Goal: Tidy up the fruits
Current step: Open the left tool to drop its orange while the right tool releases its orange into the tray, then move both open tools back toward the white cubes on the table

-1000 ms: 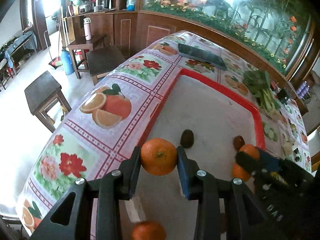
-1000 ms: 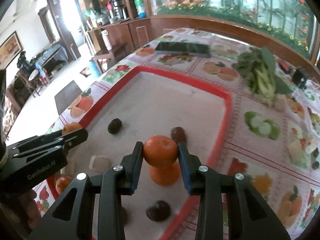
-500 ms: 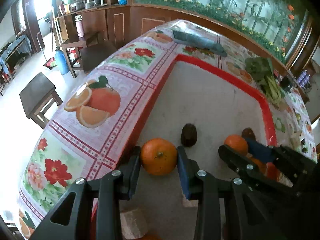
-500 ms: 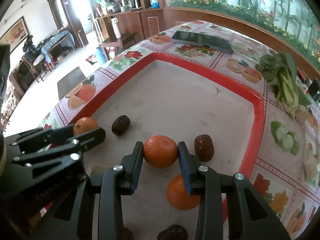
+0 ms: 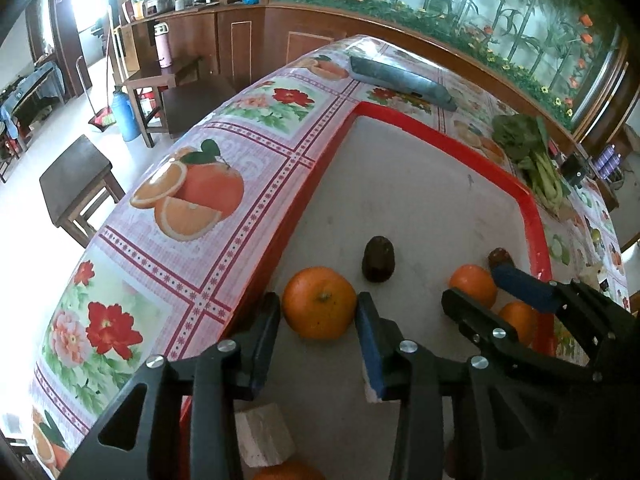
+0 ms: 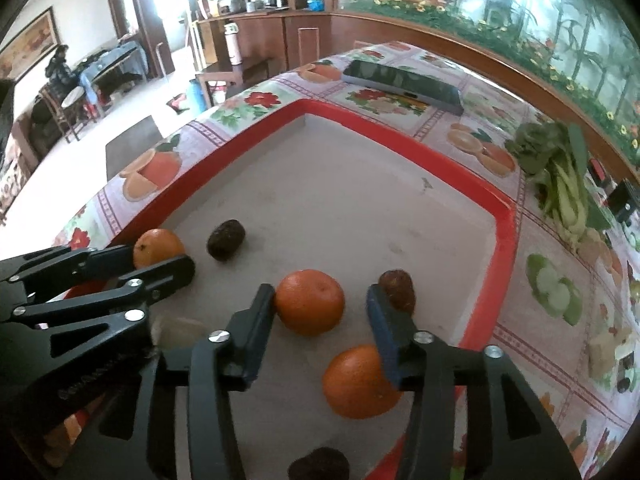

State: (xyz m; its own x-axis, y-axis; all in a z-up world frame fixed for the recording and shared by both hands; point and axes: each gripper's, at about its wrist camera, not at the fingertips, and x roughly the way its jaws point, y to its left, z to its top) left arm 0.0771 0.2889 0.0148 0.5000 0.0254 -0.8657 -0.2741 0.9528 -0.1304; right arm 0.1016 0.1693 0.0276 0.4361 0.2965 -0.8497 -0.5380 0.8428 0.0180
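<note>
Both oranges, carried earlier, now sit on the tray point(image 5: 536, 216); my left gripper point(image 5: 316, 316) and right gripper point(image 6: 320, 304) have just been opening, jaws slack around each orange point(image 5: 319, 302), releases apparently done.

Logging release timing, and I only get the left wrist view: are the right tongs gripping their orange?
Observer: No. The right tongs have just been opening. The orange sits on the tray between them, and the blue pad stands clear of it.
Operator: What is the grey slab beyond the tray?
Observer: A phone, lying dark screen up on the tablecloth.
Operator: Anyone else in shot?
Observer: Yes, a person sits at a table in the far room.
</note>
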